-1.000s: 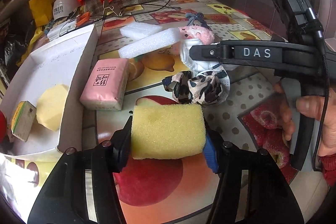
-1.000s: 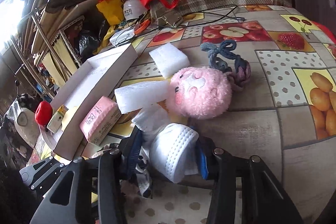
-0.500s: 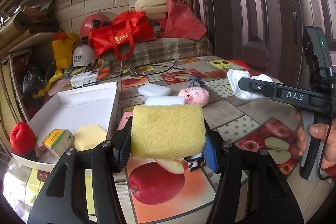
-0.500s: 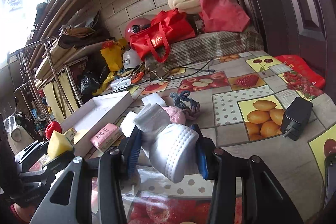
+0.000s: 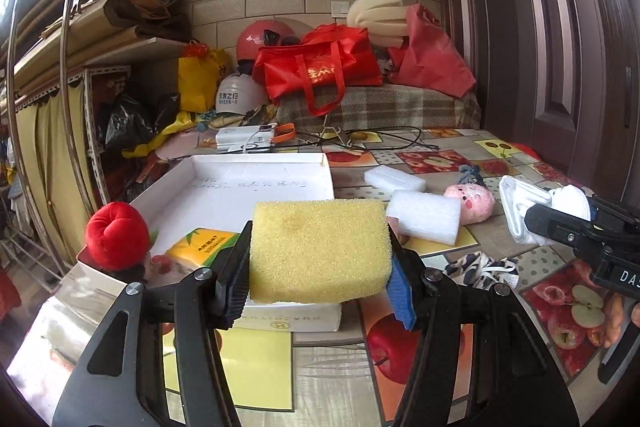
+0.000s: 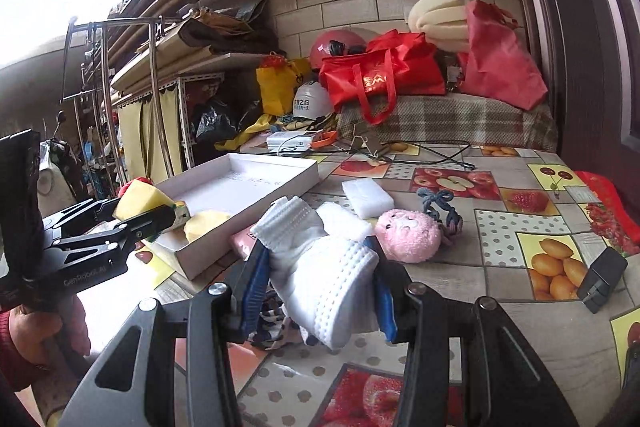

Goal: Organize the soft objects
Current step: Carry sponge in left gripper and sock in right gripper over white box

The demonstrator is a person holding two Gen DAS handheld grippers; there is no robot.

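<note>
Yellow sponge [image 5: 320, 251] long axis crosswise, pinched by left claw [image 5: 318, 291], right claw [image 6: 318, 291] pinching white sock [image 6: 324, 279]

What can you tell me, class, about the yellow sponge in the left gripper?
The yellow sponge is a rectangular block of coarse, porous foam with a faint brownish stain on top. It lies level, clamped at both short ends by the left gripper, lifted above the near edge of the white box.

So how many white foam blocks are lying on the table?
2: one flat white foam block farther back beside the box, one thicker white foam block nearer, against the pink plush.
</note>
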